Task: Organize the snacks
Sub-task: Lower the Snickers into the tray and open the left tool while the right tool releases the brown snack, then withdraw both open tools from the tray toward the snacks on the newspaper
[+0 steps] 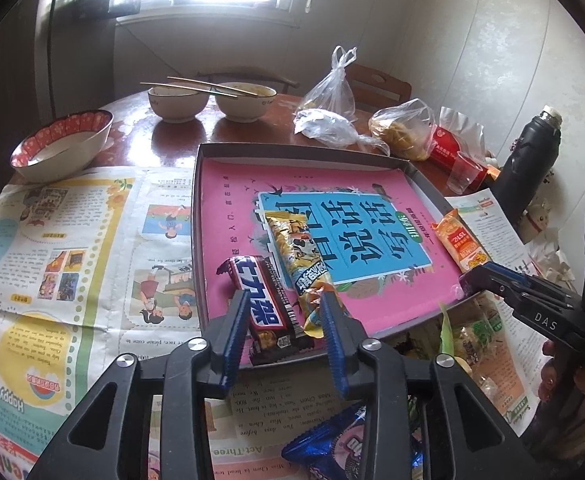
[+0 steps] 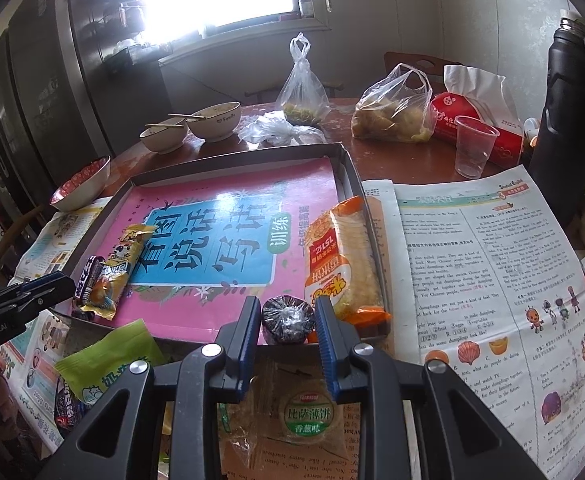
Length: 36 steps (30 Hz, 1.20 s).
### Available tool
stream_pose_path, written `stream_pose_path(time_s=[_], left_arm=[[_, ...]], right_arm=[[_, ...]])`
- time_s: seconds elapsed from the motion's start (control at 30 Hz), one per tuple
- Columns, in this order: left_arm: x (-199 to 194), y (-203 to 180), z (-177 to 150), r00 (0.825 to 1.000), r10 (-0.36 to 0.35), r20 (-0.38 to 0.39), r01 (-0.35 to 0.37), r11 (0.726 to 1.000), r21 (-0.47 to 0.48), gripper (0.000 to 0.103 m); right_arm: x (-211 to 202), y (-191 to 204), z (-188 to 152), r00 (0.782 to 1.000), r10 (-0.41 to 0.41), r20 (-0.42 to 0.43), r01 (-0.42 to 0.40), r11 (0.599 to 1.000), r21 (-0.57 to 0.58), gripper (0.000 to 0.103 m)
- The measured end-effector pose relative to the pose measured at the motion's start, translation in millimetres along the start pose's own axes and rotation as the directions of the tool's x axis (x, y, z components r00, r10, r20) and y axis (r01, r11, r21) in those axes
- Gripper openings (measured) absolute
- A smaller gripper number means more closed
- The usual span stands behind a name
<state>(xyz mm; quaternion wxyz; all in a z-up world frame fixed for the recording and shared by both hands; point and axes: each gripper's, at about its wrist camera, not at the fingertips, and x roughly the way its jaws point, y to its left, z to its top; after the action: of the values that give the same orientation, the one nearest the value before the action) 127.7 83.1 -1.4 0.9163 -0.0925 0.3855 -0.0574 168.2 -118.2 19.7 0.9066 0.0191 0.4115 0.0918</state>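
A shallow grey box (image 1: 408, 168) (image 2: 348, 160) with a pink and blue book as its floor lies on the table. In it are a red chocolate bar (image 1: 266, 300) (image 2: 86, 282), a yellow snack pack (image 1: 300, 256) (image 2: 118, 264) and an orange cracker pack (image 1: 460, 240) (image 2: 344, 260). My left gripper (image 1: 286, 308) is open, its fingers either side of the chocolate bar's near end. My right gripper (image 2: 286, 316) is open around a round dark cookie roll (image 2: 287, 320) at the box's near edge. The right gripper shows in the left wrist view (image 1: 488, 280).
Loose snacks lie on newspaper in front of the box: a blue cookie pack (image 1: 348, 444), a green pack (image 2: 108, 364), a clear cracker pack (image 2: 308, 412). Bowls (image 1: 178, 102), plastic bags (image 2: 392, 108), a clear cup (image 2: 472, 146) and a black flask (image 2: 572, 120) stand behind.
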Motion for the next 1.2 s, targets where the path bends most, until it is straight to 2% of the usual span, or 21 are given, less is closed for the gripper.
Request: stream_pose_path(time_s=[0.1, 0.23, 0.37, 0.5, 0.63, 0.83, 1.2], left_arm=[[-3, -1, -1, 1.0, -0.001, 0.003, 0.0, 1.0, 0.001, 0.041], [-8, -4, -1, 1.0, 0.0, 0.012, 0.0, 1.0, 0.008, 0.05], [-12, -7, -2, 1.0, 0.008, 0.02, -0.008, 1.0, 0.02, 0.054], [-15, -10, -2, 1.0, 0.009, 0.022, -0.01, 1.0, 0.027, 0.062], [-19, -12, -3, 1.0, 0.012, 0.025, -0.013, 0.999, 0.035, 0.064], [-27, -14, -1, 0.999, -0.007, 0.051, 0.006, 1.0, 0.031, 0.073], [-40, -15, -2, 0.997, -0.029, 0.07, 0.027, 0.999, 0.027, 0.077]], right_arm=[[-3, -1, 0, 1.0, -0.003, 0.005, 0.003, 1.0, 0.003, 0.028], [-8, -3, 0, 1.0, 0.0, 0.015, 0.0, 1.0, 0.011, 0.03], [-12, -3, 0, 1.0, 0.01, 0.026, -0.011, 1.0, 0.014, 0.033], [-17, -4, 0, 0.999, 0.016, 0.038, -0.017, 1.0, 0.021, 0.041], [-26, -5, 2, 0.997, 0.014, 0.071, -0.016, 0.999, 0.031, 0.052], [-37, -8, 6, 0.994, 0.024, 0.11, -0.029, 0.999, 0.041, 0.06], [-52, -2, 4, 0.988, 0.054, 0.142, -0.058, 0.998, 0.027, 0.066]])
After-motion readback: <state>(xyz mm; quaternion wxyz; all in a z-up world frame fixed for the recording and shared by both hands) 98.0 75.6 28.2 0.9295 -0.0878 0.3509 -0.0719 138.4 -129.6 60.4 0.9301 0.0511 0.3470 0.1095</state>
